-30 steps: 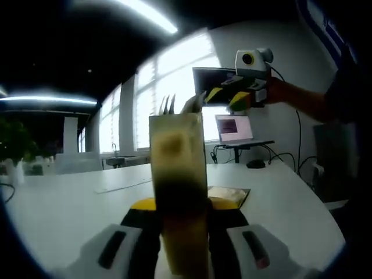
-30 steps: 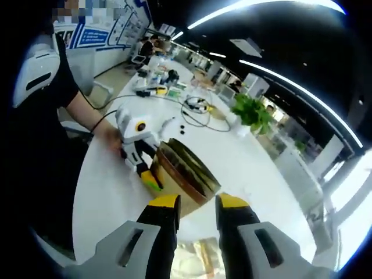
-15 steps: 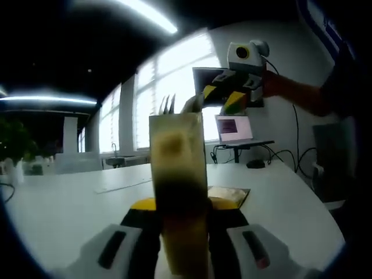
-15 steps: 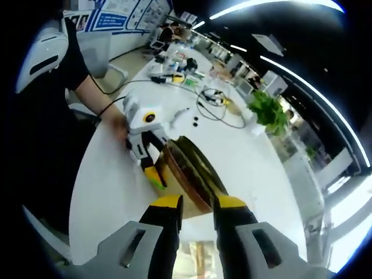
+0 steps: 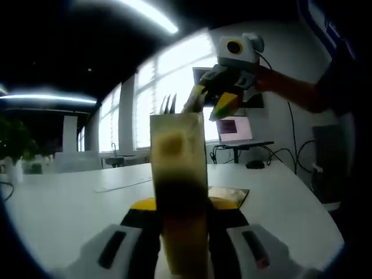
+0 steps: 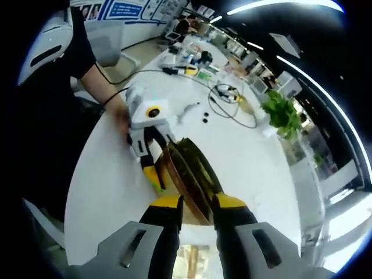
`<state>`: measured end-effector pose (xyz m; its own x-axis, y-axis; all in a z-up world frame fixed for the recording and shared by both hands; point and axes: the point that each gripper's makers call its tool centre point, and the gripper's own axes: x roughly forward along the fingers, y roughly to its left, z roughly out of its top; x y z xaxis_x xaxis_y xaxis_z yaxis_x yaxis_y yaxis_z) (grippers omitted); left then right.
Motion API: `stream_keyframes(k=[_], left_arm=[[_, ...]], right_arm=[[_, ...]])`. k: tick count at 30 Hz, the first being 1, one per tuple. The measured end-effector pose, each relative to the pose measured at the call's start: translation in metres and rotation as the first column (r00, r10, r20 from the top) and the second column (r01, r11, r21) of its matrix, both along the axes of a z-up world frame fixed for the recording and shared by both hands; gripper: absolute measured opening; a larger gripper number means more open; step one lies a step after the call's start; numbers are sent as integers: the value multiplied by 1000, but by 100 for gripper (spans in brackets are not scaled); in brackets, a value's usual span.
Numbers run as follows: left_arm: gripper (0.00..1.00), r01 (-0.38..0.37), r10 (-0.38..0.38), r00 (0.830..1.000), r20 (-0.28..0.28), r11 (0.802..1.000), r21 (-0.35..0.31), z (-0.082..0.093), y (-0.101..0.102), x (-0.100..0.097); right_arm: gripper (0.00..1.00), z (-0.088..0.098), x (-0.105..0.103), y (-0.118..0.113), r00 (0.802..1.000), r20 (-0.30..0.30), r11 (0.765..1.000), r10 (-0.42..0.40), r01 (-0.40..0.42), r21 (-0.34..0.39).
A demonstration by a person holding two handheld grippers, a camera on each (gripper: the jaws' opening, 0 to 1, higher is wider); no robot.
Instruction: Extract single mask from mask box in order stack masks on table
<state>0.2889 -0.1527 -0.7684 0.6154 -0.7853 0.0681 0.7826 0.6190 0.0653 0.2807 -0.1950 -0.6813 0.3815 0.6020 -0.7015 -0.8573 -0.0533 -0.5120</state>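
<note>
Tan cardboard, tall and narrow, the upright mask box (image 5: 178, 192) stands on the white round table (image 5: 64, 203), pinched between the yellow-tipped jaws of the left gripper (image 5: 180, 218). The right gripper (image 5: 214, 102) hangs above the box's open top, jaws slightly parted, a pale mask edge (image 5: 192, 103) apparently touching one jaw.
</note>
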Motion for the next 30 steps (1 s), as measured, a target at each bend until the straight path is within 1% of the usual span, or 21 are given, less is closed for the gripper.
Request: stream_keyframes(k=[2, 6, 11, 16, 18, 21, 23, 24, 25, 27, 30], left_arm=[[33, 1, -1, 1000, 0, 1000, 0, 0, 0, 0], [33, 1, -1, 1000, -1, 1000, -1, 0, 1, 1], [33, 2, -2, 1000, -2, 1000, -1, 0, 0, 1], [33, 1, -1, 1000, -2, 1000, -1, 0, 1, 1], [33, 1, -1, 1000, -1, 1000, -1, 0, 1, 2], [33, 0, 0, 1000, -1, 1000, 0, 0, 1, 2], [33, 1, -1, 1000, 0, 1000, 1, 0, 1, 1], [33, 0, 0, 1000, 1, 1000, 2, 0, 1, 2], [33, 1, -1, 1000, 0, 1000, 1, 0, 0, 1], [33, 0, 0, 1000, 0, 1000, 2, 0, 1, 2], [33, 1, -1, 1000, 0, 1000, 2, 0, 1, 2]], right_arm=[[18, -3, -1, 0, 1000, -1, 1000, 12, -12, -27], [18, -8, -6, 2, 1000, -4, 999, 21, -21, -45], [18, -8, -6, 0, 1000, 4, 999, 18, -18, -51], [19, -9, -6, 1, 1000, -4, 998, 18, -18, -52], [18, -10, -6, 1, 1000, -2, 996, 31, -31, -84], [14, -14, -11, -1, 998, -11, 984, 63, -64, -164], [14, -22, -15, -1, 996, -11, 969, 91, -91, -232], [15, -22, -12, -2, 994, 14, 959, 105, -98, -266], [14, -22, -10, 0, 993, 25, 953, 113, -101, -284], [13, -21, -11, 4, 993, 20, 950, 115, -104, -294], [8, -21, -10, 6, 991, 21, 942, 131, -117, -314]])
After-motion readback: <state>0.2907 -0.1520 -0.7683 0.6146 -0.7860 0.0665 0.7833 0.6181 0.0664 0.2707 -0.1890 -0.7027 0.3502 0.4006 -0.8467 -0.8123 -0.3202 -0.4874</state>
